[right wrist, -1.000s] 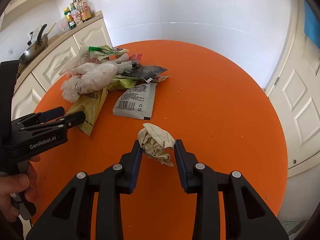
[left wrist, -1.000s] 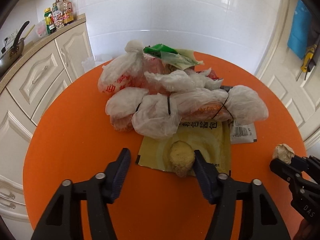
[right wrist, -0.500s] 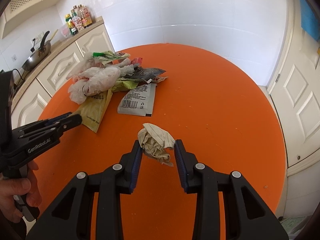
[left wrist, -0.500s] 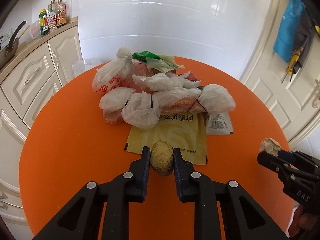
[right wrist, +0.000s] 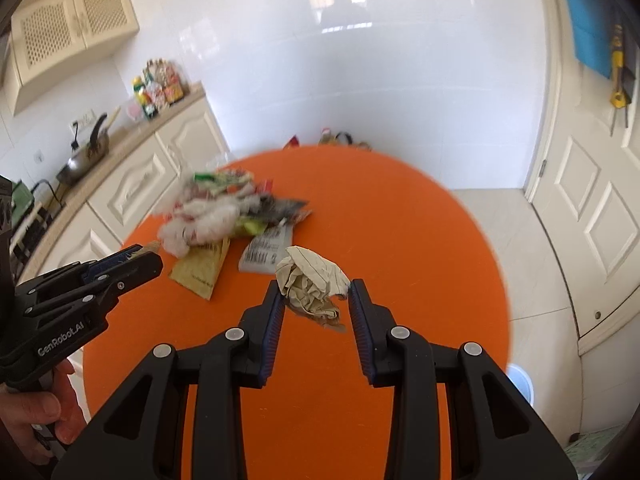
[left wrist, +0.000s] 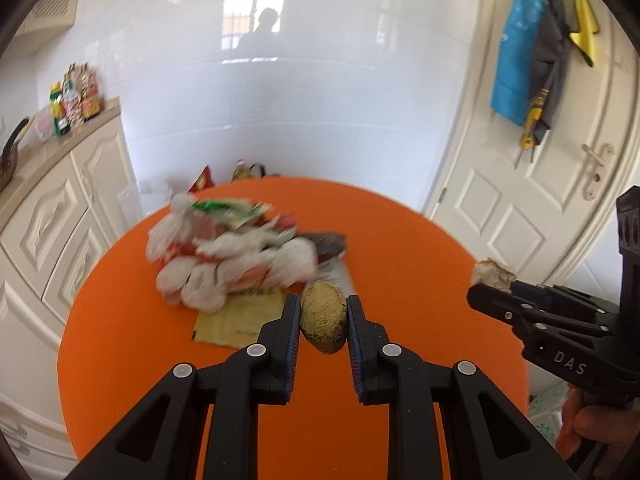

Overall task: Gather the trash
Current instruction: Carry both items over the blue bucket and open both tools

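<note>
You are in a home kitchen: cream panelled cabinets (right wrist: 132, 184) run under a counter with a pan (right wrist: 82, 156) and sauce bottles (right wrist: 160, 84), white tiled walls (left wrist: 320, 100) surround a round orange tabletop (right wrist: 400, 240), and aprons (left wrist: 516, 64) hang on the white door (left wrist: 532, 200).

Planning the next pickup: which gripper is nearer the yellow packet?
Left. The left gripper holds a brown ball just above the yellow packet; the right gripper, holding crumpled paper, is farther right.

Motion blur smears the heap of white plastic bags and coloured wrappers (left wrist: 236, 264) on the round orange desk (left wrist: 400, 248); its printing is unreadable.
</note>
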Demonstrator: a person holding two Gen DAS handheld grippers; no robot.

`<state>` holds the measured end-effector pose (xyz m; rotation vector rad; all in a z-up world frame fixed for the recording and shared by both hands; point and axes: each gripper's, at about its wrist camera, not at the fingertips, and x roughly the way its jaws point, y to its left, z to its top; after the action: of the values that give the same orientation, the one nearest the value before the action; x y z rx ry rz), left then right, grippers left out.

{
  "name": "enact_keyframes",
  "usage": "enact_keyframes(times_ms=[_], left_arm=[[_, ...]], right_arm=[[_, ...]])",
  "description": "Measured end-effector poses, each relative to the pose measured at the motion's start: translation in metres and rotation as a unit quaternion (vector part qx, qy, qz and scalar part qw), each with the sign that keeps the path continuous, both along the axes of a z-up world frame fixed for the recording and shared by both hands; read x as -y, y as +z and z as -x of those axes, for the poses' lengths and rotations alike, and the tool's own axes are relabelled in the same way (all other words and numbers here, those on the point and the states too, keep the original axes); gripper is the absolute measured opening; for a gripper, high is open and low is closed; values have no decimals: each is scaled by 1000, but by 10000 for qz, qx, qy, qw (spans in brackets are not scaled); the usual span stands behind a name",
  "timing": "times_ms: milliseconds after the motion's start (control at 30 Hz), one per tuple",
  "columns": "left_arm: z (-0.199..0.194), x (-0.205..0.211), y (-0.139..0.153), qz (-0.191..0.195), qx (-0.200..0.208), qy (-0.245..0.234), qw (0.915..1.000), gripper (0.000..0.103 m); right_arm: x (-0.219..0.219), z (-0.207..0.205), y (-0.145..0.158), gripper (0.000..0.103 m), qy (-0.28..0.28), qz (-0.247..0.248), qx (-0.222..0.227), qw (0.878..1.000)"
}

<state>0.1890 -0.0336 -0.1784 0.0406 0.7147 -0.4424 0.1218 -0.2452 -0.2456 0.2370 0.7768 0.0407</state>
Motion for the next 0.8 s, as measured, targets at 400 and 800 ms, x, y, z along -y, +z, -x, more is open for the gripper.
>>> enact_keyframes(times_ms=[400,800], left_arm=[[38,61,51,317,578,-912,9937,18],[47,186,26,296,85,-2394,9704,18]], right_arm=[[87,71,63,33,-1030,165,717,9920],[211,154,33,33,-2637,98,298,9641]])
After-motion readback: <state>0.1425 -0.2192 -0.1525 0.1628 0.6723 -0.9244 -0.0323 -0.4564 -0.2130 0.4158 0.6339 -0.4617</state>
